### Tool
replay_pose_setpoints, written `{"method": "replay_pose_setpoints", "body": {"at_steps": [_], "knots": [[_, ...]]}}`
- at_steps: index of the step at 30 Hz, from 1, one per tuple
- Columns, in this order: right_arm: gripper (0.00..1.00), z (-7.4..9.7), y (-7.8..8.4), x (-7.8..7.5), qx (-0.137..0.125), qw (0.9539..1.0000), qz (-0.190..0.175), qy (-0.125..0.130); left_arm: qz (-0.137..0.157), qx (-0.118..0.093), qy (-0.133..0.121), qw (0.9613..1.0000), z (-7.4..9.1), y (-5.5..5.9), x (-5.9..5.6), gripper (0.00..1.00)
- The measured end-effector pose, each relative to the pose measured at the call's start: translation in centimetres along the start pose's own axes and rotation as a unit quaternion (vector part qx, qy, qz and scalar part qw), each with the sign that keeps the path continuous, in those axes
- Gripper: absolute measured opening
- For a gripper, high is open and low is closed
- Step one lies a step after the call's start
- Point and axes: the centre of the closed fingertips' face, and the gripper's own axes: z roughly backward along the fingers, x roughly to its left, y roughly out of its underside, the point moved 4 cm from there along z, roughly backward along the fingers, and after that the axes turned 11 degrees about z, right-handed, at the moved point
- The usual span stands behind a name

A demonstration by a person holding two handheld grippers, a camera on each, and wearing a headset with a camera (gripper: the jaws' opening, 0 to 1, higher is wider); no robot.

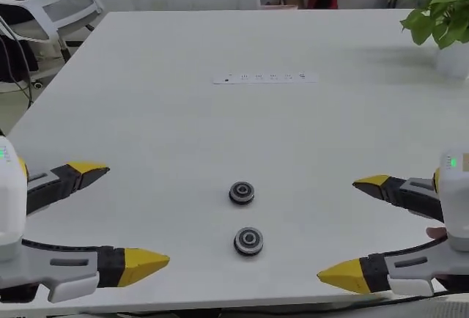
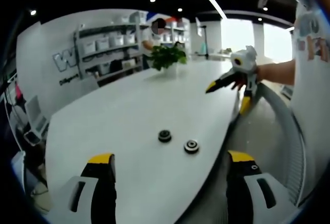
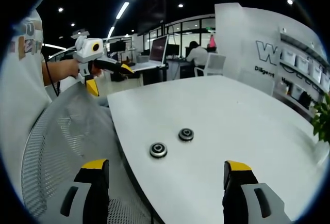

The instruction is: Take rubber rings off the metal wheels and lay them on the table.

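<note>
Bright office kind of room here, with shelves (image 2: 103, 46) of white boxes along one wall. A big white surface (image 1: 183, 127) takes up most of what we see from the head view. A leafy plant (image 1: 438, 3) in a white pot sits at its far right corner, well beyond the right jaws.

The left gripper (image 1: 138, 215) comes in low on the left and the right gripper (image 1: 335, 228) low on the right. Both hover over the near edge, with their yellow-tipped jaws spread wide and nothing between them. A white power strip (image 1: 265, 78) lies flat out in the middle, well ahead of both sets of jaws.

Now the small stuff. We've got two metal wheels lying flat on the surface, roughly midway between the two grippers and touched by neither. The far wheel (image 1: 242, 193) and the near wheel (image 1: 248, 241) sit near each other but apart, the near one closer to the edge we're standing at. In each gripper view they show up ahead of that gripper's open jaws, a fair way off. Each wheel is dark round the outside with a paler hub, so the rubber rings (image 1: 237, 242) look to be on the wheels.
</note>
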Motion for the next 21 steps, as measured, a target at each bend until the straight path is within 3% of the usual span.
{"method": "replay_pose_setpoints", "body": {"at_steps": [7, 21], "knots": [[0.87, -1.0, 0.0, -0.4, -0.001, 0.9999, 0.008, -0.011, -0.008, -0.001, 0.010, 0.9999, -1.2, -0.5, 0.1, 0.88], [0.79, -3.0, 0.1, -0.7, 0.000, 0.9995, 0.010, -0.029, -0.016, 0.013, 0.035, 0.9992, -3.6, -0.5, 0.2, 0.82]]}}
